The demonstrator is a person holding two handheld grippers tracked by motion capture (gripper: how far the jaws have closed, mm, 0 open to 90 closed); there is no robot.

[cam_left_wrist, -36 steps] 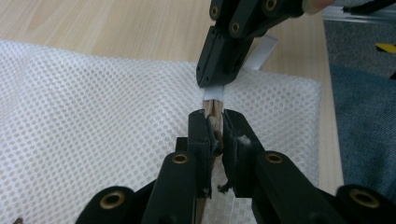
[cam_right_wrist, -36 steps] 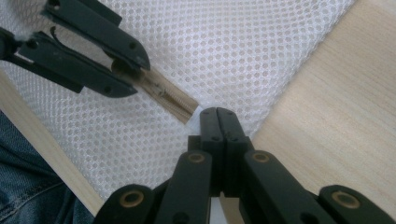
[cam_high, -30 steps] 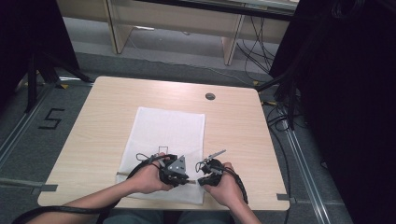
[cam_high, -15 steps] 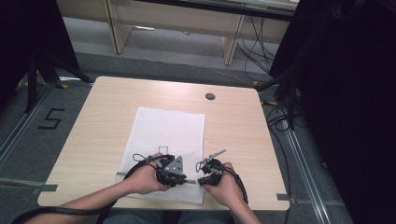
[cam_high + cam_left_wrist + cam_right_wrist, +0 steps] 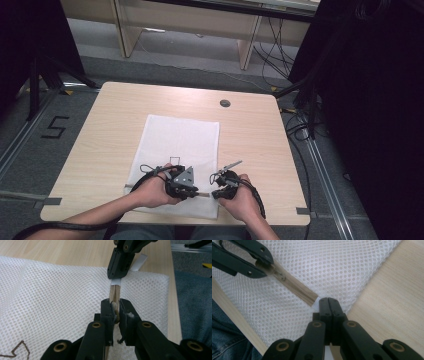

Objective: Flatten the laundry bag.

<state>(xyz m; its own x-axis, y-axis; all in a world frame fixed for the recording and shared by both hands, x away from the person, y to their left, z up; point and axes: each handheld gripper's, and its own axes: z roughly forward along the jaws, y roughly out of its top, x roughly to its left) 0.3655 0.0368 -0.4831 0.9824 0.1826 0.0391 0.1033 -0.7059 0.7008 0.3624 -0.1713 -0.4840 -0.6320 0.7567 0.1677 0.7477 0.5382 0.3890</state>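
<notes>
One "5" [image 5: 54, 127] is taped on the floor [image 5: 30, 150] beside the table [image 5: 110, 115].

Count on inspection: one light wooden table [image 5: 110, 135]; one white mesh fabric bag [image 5: 182, 140] with one beige zipper strip [image 5: 294, 287]; two black two-jaw grippers, left gripper [image 5: 187, 182] and right gripper [image 5: 220, 186]; two hands.

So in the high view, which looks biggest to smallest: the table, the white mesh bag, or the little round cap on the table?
1. Table, biggest.
2. White mesh bag, lying on it.
3. Round cap, clearly smallest.
</notes>
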